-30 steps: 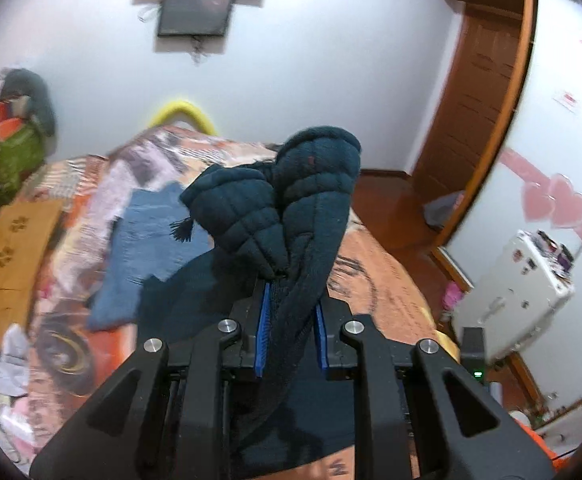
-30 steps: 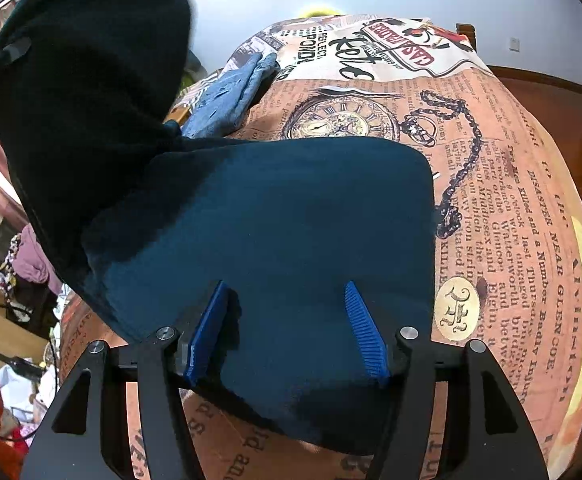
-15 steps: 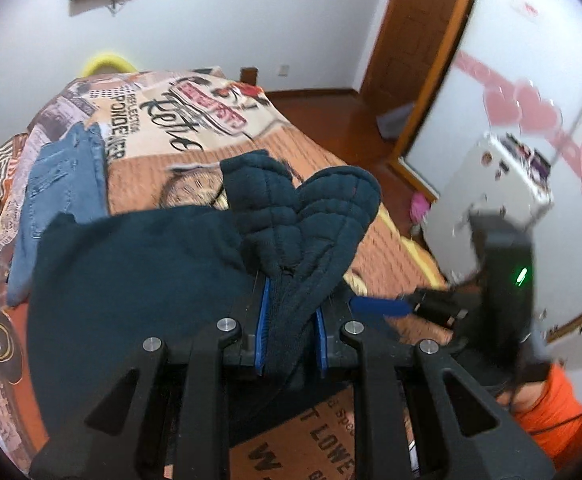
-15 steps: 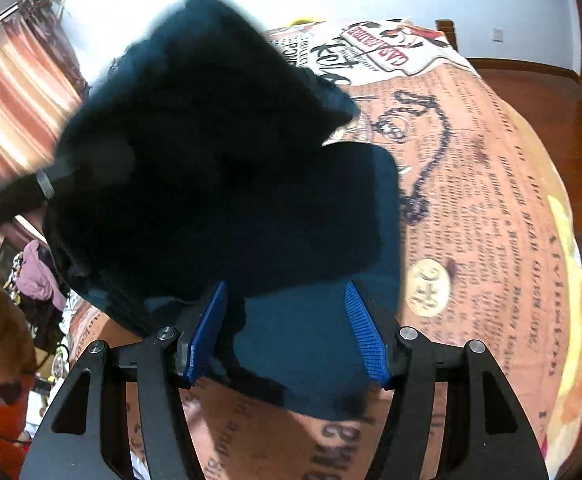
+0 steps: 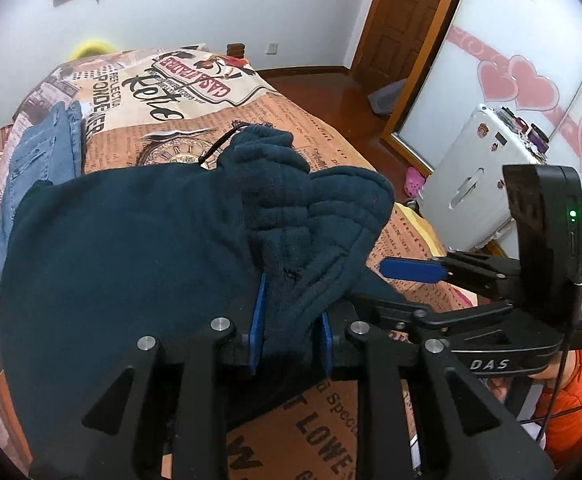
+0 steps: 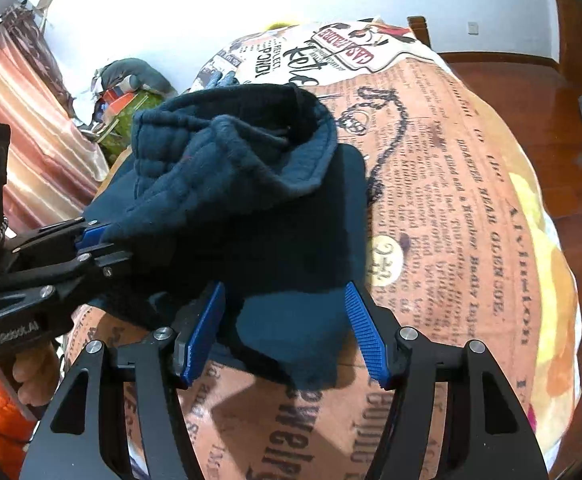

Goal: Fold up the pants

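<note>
Dark teal pants (image 5: 111, 260) lie on the printed bed cover (image 5: 331, 140), the upper part doubled over the lower part. My left gripper (image 5: 291, 328) has the ribbed waistband (image 5: 315, 232) between its blue pads; the jaws are opening, and the cloth still fills the gap. The right wrist view shows the same left gripper (image 6: 91, 240) at the pants' left edge. My right gripper (image 6: 285, 332) stands open above the near edge of the pants (image 6: 291, 208), gripping nothing. One of its blue fingers (image 5: 411, 270) shows in the left wrist view.
Folded blue jeans (image 5: 43, 148) lie at the far left of the bed. A white appliance (image 5: 475, 184) and wooden floor (image 5: 331, 84) lie to the right of the bed. A person's orange sleeve (image 5: 571, 400) is at the lower right. Clutter and curtains (image 6: 31, 120) stand on the left.
My left gripper came down toward the bed, bringing the raised waistband over the lower part of the pants. Its pads now stand slightly wider. The right gripper shifted only a little.
</note>
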Demonstrator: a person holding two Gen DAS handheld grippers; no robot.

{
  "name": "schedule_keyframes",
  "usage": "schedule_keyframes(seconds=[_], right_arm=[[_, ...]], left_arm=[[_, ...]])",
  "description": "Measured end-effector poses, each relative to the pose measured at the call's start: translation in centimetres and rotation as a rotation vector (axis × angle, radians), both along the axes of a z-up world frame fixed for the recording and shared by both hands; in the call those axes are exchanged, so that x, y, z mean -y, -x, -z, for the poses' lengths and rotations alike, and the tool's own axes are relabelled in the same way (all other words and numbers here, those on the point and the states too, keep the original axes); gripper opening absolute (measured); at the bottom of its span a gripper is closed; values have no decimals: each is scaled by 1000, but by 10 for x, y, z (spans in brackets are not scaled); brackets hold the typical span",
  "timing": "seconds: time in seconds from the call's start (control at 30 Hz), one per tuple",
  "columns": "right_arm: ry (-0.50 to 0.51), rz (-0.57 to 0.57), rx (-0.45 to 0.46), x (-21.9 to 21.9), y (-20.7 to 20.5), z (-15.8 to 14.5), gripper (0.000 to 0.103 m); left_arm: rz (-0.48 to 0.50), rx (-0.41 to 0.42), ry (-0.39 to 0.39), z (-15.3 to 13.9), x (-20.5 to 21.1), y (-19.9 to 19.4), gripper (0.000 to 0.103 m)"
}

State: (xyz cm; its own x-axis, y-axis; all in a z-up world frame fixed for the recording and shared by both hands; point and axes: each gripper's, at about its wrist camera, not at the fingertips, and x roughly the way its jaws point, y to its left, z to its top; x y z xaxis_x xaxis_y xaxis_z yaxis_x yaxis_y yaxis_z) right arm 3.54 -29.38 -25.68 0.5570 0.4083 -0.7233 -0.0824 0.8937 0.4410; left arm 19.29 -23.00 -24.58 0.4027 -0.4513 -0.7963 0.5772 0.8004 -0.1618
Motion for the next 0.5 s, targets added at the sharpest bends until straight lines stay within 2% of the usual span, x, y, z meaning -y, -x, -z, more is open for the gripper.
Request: schedule_keyframes(seconds=[0.1, 0.17, 0.23, 0.33, 0.5], right_arm=[[-3, 17, 2, 5, 6, -2, 60], [-4, 23, 4, 6, 10, -3, 60], [2, 24, 4, 6, 11, -3, 60], [10, 21, 3, 4, 15, -4, 60], [20, 12, 4, 1, 22, -7, 60]], left_arm=[[7, -4, -16, -3, 1, 4, 32], [41, -36, 32, -7, 0, 8, 67], [46, -28, 92, -16, -4, 15, 81], [-4, 59, 59, -31, -12, 23, 82], [-120, 116, 50, -53, -45, 8, 82]])
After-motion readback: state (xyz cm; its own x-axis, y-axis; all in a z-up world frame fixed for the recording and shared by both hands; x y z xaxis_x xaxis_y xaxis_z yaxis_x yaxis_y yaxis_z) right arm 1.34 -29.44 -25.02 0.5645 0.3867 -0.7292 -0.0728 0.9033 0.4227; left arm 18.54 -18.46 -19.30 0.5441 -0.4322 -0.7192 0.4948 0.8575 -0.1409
